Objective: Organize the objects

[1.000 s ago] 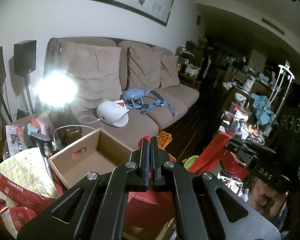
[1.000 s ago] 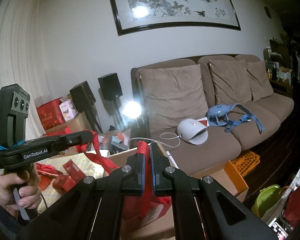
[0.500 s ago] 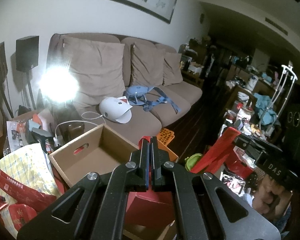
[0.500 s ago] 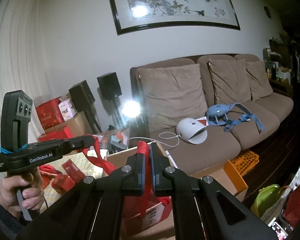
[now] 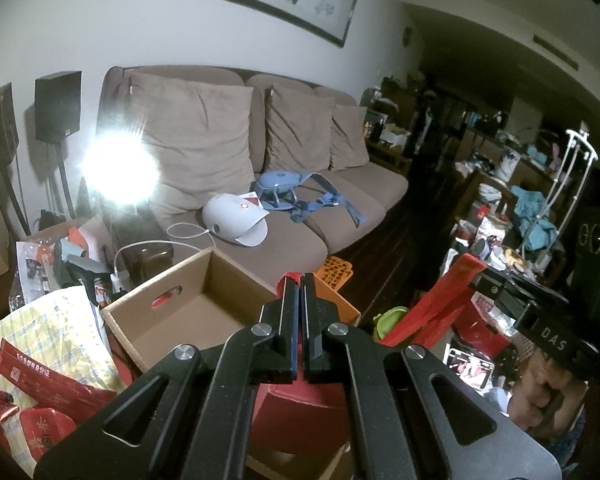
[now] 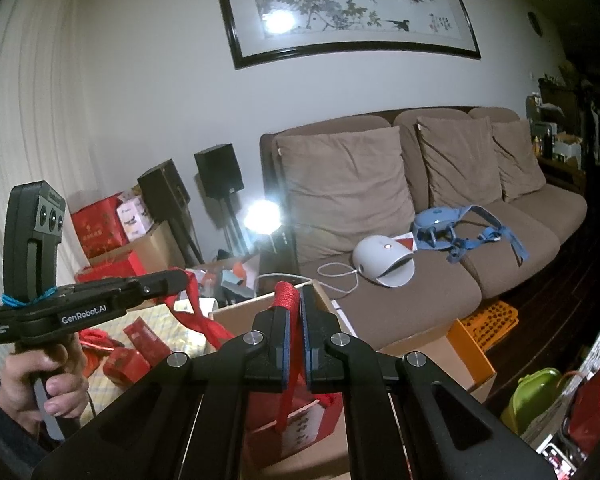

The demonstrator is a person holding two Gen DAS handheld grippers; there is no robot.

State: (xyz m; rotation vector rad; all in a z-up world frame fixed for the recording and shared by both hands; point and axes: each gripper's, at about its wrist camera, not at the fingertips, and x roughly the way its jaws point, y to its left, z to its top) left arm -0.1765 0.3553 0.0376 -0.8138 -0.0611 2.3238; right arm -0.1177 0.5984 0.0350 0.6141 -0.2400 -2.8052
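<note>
**Red gift bag held by its handles over the cardboard box**

The red gift bag (image 6: 296,420) hangs below both claws, over the near edge of the open cardboard box (image 5: 188,312). The right claw (image 6: 296,320) is clamped narrow on one red cord handle (image 6: 286,300), which runs up between its pads and loops over the tips. The left claw (image 5: 299,304) is likewise closed tight, with a scrap of red handle (image 5: 292,278) showing at its tips; from the right wrist view a red strap (image 6: 196,312) runs from that claw down toward the bag. A hand (image 6: 40,384) grips the left tool's handle.

The box's inside looks bare, with a slot handle cut in its left wall. Left of the box lies a yellow checked cloth (image 5: 56,328) strewn with red packets (image 5: 48,380). Behind the box stands a brown sofa (image 5: 300,240) carrying a white domed device (image 5: 234,224) and a blue harness (image 5: 296,196). An orange crate (image 6: 488,320) sits on the floor by the sofa.
</note>
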